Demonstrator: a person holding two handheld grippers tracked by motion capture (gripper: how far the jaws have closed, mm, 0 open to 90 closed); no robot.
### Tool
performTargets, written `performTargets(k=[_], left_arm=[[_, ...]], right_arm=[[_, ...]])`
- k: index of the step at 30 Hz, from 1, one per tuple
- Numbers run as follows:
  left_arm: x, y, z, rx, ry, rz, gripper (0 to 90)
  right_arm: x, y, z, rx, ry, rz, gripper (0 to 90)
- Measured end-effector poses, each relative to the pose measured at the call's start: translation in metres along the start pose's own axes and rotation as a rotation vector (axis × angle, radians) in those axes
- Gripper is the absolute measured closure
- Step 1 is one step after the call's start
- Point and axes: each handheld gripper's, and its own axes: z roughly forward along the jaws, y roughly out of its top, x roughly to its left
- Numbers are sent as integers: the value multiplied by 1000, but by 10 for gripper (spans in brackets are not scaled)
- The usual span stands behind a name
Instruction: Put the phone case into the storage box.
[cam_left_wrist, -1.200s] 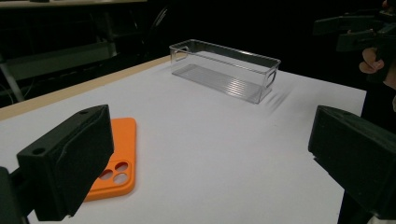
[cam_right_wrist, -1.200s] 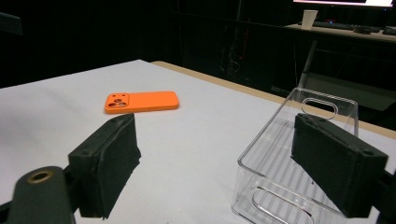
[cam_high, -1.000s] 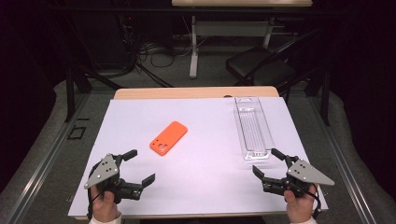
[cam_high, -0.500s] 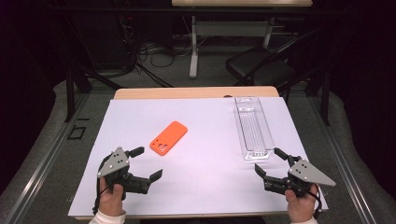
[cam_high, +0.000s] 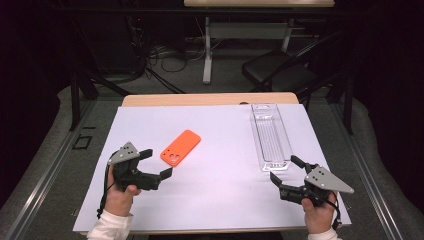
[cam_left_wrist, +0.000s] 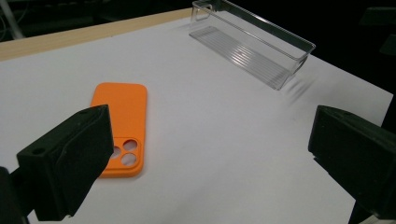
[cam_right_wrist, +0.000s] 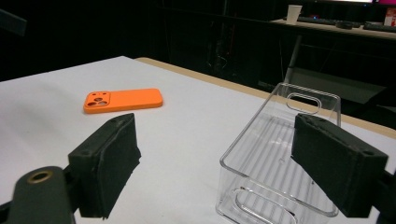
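Left claw (cam_high: 157, 164): jaws wide apart, holding nothing
Orange phone case (cam_high: 180, 147): just beyond, at one o'clock, untouched
Right claw (cam_high: 287, 169): spread wide, grasping nothing

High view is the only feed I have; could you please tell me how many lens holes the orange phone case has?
Observer: Three round holes, seen in the left gripper view, at the end of the orange phone case nearest the left claw.
Operator: Thank you. Does the clear tray have handles?
Observer: Yes, the right gripper view shows a slot cut into each end wall of the clear tray.
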Motion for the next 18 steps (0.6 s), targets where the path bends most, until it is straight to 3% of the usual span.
performTargets(k=[3,6,10,13,18], left_arm=[[8,8,5,52,17,-32,4],[13,10,8,72,3,-52,4],[16,15,17,133,27,-25,4],[18,18,21,150,37,-14,4],[24,28,30,200,49,-31,4]], right_arm=[[2,1,-1,1,-3,-19,143],[2,-1,0,0,-2,-12,142],[1,-3,0,11,-1,-6,143],[1,-4,0,13,3,9,143],[4,-5,3,22,13,-11,143]])
